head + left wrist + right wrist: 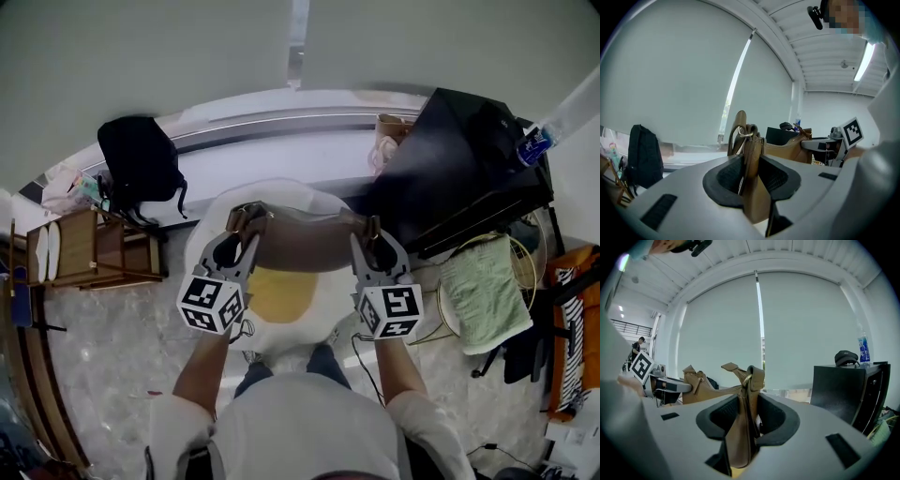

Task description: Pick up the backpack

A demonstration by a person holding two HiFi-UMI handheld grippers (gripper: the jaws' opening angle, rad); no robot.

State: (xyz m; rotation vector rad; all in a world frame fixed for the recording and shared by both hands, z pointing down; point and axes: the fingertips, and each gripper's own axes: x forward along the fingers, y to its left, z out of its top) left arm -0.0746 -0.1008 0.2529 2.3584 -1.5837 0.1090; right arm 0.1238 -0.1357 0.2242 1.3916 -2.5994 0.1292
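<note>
Tan leather bag [305,242]: left gripper [242,225] clamped on its 9 o'clock end, right gripper [368,234] on its 3 o'clock end. Black backpack [139,159] at 10 o'clock.

A black cabinet [459,178] crowds the right tool [372,232]. A wooden rack [98,248] with a black bag [139,159] stands beyond the left tool [242,225]; floor [112,356] beside it lies open.

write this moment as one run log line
left tongs: shut on tan leather bag, left end | right tongs: shut on bag, right end | bag: held up between both | black fabric backpack: untouched, at left
</note>
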